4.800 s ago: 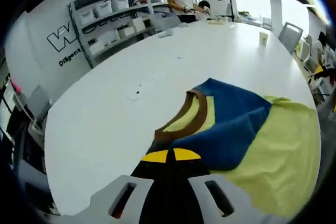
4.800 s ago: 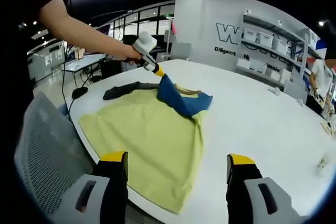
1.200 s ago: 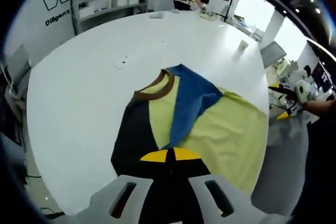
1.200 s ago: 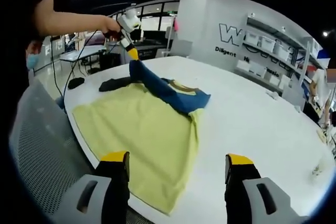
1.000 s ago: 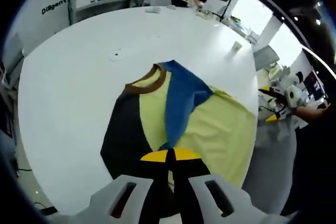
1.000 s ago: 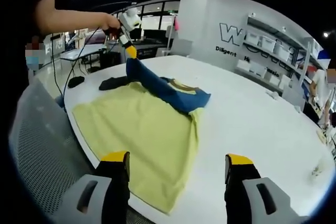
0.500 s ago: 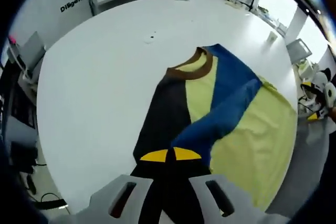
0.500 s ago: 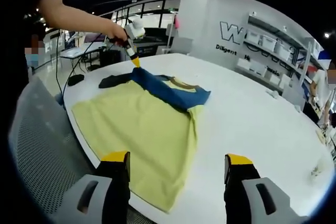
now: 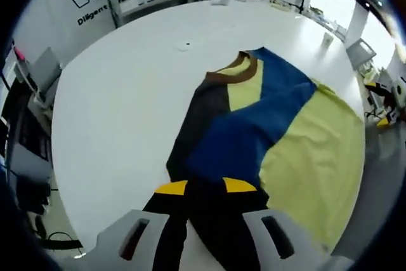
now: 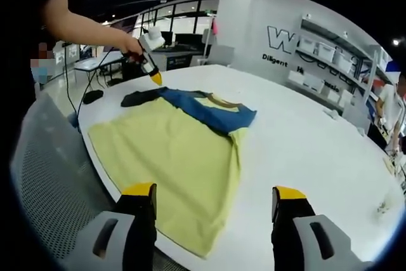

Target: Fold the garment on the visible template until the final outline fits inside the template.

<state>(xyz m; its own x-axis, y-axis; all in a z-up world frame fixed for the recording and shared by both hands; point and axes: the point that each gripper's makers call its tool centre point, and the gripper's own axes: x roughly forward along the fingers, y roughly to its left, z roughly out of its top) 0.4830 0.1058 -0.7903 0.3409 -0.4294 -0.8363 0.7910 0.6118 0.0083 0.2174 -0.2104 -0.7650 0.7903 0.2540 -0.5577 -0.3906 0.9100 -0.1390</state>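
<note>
Garment: a T-shirt (image 10: 177, 150) with a yellow-green body, blue sleeve (image 9: 254, 128), dark sleeve (image 9: 200, 118) and brown collar (image 9: 231, 71) lies flat on the white counter (image 9: 120, 87), near the edge closest to the person; its hem reaches that edge in the right tool view.
Template: I cannot make out any marked outline on the counter, so the fit cannot be judged.
Left tool (image 9: 204, 186): its yellow-tipped jaws stand a little apart, with dark and blue cloth running between and under them; whether they pinch the cloth or merely hover over it I cannot tell. In the right tool view it sits just above the dark sleeve, held by a bare hand (image 10: 130, 46).
Right tool (image 10: 212, 191): jaws wide apart, nothing between them, poised over the hem end of the shirt.
Step in hand: judging by the blue sleeve lying across the chest, the sleeve fold is being laid.
How to do it well: lay the sleeve flat with its edge straight along the body, release only once the cloth rests on the shirt, and smooth any ridge before the next fold; keep the hem from sliding off the counter edge.
Containers: pale storage bins (image 10: 317, 47) stand on wall shelves (image 10: 330, 61) well beyond the counter; their contents are too small to tell.
</note>
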